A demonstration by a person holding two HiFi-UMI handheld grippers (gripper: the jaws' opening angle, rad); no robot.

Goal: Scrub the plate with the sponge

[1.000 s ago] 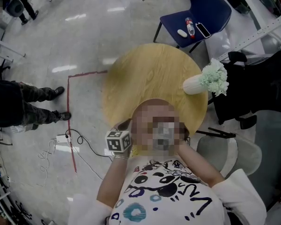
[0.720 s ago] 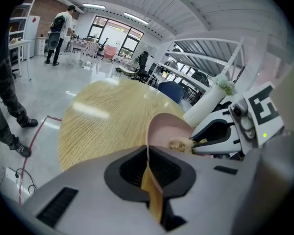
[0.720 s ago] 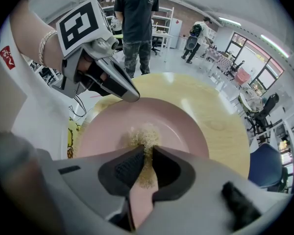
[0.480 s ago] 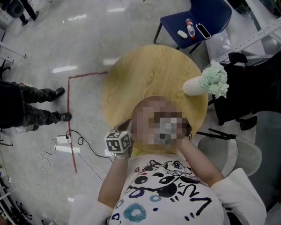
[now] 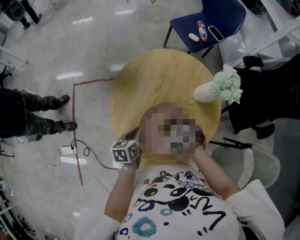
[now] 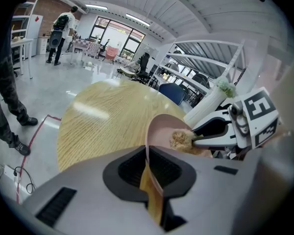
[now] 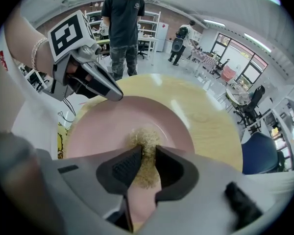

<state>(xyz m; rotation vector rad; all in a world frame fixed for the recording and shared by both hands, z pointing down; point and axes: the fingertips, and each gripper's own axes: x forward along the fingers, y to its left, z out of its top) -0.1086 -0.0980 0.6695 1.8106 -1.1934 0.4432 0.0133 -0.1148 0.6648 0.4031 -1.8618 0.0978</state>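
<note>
Plate (image 7: 112,126), pink and round: we find it held off the wooden table (image 6: 103,116), gripped at one point on its rim, with its face turned toward the right gripper. In the head view it is hidden behind the blurred patch.

Sponge (image 7: 146,140), a tan fibrous wad: it rests against the plate's middle.

Right gripper (image 7: 147,163): its jaws grasp the sponge, whose fibres fill the gap and touch both pads.

Left gripper (image 6: 148,155): its jaws are clenched on the plate's rim, and the plate stands edge-on between them.

Surroundings: a white vase of pale green flowers (image 5: 220,86) lies near the table's far right edge. A blue chair (image 5: 215,11) stands beyond it, and a standing person (image 7: 122,23) is across the table.

Risks, as we judge them:
- The sponge could slip from the right gripper's jaws as it drags over the plate, because the hold on so soft a wad looks light.
- The plate could pivot or slide in the left gripper under scrubbing pressure, since only one spot on its rim is pinched.

Changes noted: the right gripper's jaws have just been opening, with the sponge still between them. In the head view the left gripper's marker cube sits where it did a second ago, and table and vase are unmoved.
</note>
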